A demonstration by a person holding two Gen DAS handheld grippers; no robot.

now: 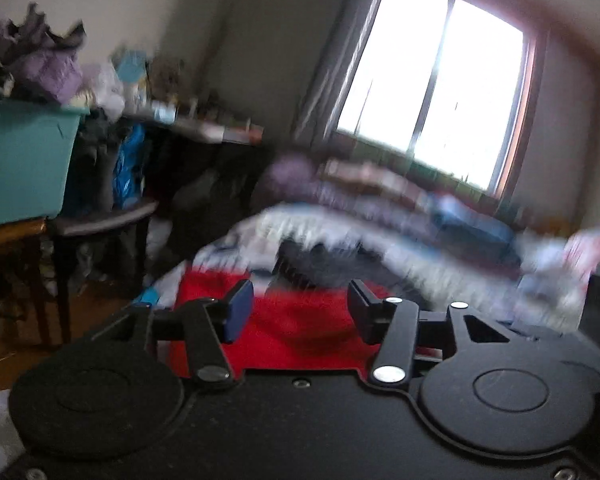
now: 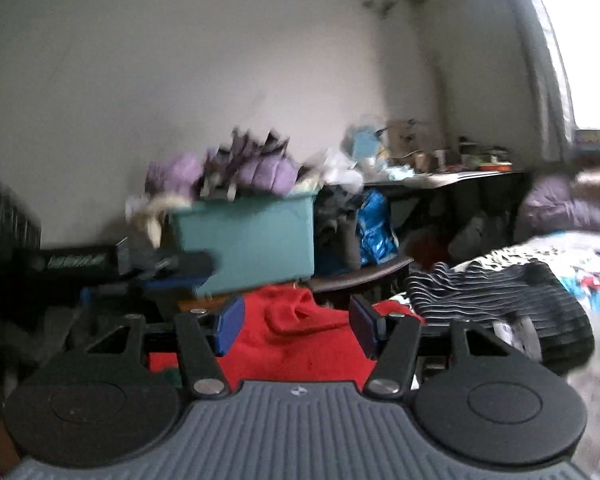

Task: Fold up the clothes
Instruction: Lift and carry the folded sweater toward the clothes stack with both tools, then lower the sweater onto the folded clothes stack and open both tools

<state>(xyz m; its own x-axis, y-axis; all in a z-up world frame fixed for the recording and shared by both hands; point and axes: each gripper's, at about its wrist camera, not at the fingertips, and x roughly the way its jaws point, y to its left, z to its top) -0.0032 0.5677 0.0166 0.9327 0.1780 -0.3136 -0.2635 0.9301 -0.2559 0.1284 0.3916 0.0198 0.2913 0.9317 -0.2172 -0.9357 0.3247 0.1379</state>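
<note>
A red garment point(image 1: 300, 332) lies on the bed just beyond my left gripper point(image 1: 300, 310), which is open and empty above it. In the right wrist view the same red garment point(image 2: 300, 340) lies crumpled, with a raised fold, under my right gripper point(image 2: 296, 326), which is open and empty. A black-and-white striped garment point(image 2: 500, 292) lies on the bed to the right of the red one. The left gripper's dark body point(image 2: 100, 264) shows at the left of the right wrist view. Both views are motion-blurred.
A teal bin point(image 2: 252, 244) heaped with purple clothes point(image 2: 236, 168) stands on a wooden stand point(image 1: 12, 236). A dark chair point(image 1: 100, 220) with clothes and a blue bag point(image 2: 374, 224), a cluttered desk point(image 2: 440, 176) and a window point(image 1: 432, 92) lie beyond. More clothes point(image 1: 380, 196) pile along the bed.
</note>
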